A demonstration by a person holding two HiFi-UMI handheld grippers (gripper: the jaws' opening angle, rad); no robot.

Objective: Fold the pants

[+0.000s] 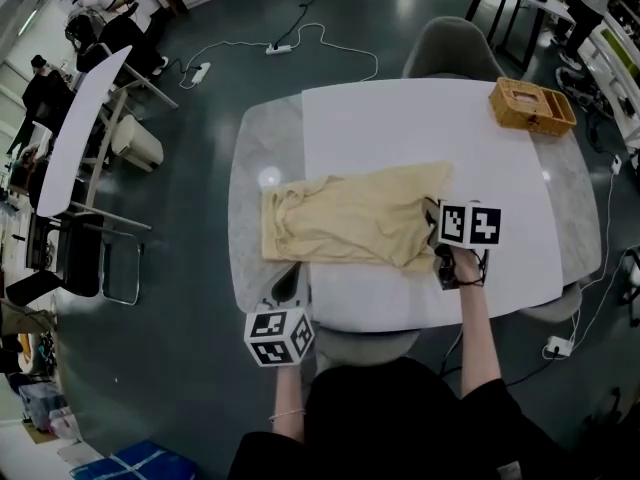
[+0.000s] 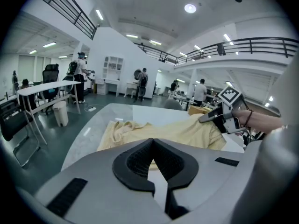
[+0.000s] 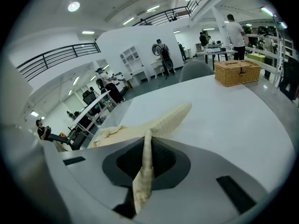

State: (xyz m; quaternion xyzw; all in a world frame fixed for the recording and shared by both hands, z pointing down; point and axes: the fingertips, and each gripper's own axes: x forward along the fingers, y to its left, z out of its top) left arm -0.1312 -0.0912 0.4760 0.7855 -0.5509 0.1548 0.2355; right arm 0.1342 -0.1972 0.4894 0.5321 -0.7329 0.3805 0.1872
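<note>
Cream pants [image 1: 345,218] lie spread across the middle of the white table [image 1: 420,128], crumpled at their left end. My right gripper [image 1: 440,236] is shut on the right end of the pants and holds that end lifted off the table. In the right gripper view a strip of cloth [image 3: 163,120] runs between the pressed jaws of the right gripper [image 3: 148,133]. My left gripper [image 1: 287,281] hovers at the table's near edge, just in front of the pants' left end. The left gripper [image 2: 152,139] has its tips together with nothing held; ahead of it are the pants [image 2: 177,129] and the right gripper [image 2: 203,119].
A wicker basket [image 1: 530,106] stands at the table's far right corner. A grey chair [image 1: 450,48] sits behind the table. A long white table [image 1: 80,128] and black chairs stand to the left. People stand in the background.
</note>
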